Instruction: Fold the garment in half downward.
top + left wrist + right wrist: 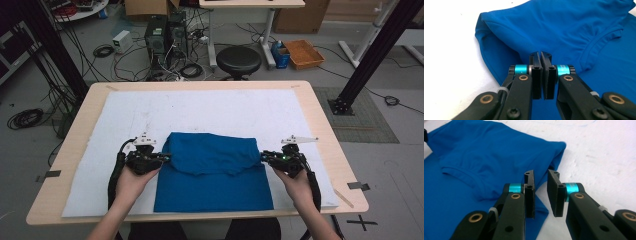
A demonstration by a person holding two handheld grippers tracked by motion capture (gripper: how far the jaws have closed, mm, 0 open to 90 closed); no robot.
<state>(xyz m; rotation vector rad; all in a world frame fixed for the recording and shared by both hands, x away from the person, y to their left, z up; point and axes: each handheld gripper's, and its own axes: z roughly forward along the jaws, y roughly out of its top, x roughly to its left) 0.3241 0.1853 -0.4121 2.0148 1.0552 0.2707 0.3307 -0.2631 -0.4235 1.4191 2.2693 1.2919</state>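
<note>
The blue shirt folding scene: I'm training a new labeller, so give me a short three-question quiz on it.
1. True or false: the blue shirt lies on a white mat.
2. Which gripper has a clear gap between its jaws? A) the left gripper B) the right gripper
3. Fill in: behind the table, on the floor, stands a round black ____.

Key:
1. True.
2. B. In the right gripper view the jaws stand apart with no cloth between them; in the left gripper view the jaws sit pressed together at the shirt's edge.
3. stool.
</note>
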